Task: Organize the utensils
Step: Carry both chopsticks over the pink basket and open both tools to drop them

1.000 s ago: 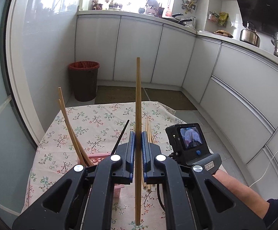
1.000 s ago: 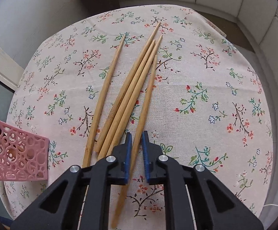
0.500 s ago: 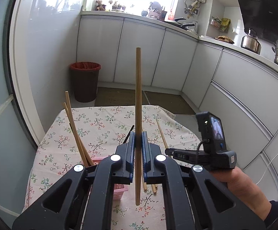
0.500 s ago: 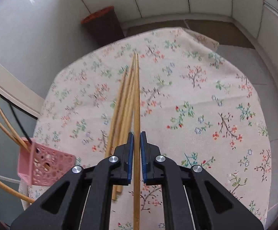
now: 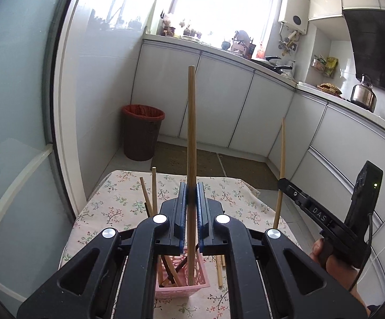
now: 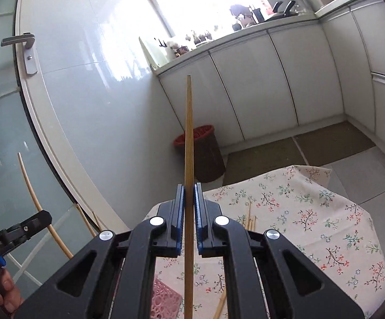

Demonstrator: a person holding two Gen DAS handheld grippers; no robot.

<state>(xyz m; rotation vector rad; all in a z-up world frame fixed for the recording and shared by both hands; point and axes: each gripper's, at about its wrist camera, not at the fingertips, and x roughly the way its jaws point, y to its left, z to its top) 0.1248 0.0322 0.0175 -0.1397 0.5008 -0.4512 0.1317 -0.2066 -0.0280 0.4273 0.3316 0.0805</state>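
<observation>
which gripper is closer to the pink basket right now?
Left. The left gripper sits right above the pink basket, its chopstick reaching down into it. The right gripper holds its own chopstick upright, off to the basket's right.

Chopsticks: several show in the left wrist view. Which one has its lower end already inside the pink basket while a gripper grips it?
The chopstick clamped upright in the left gripper; its tip sits inside the pink basket. The right gripper's chopstick hangs beside it.
</observation>
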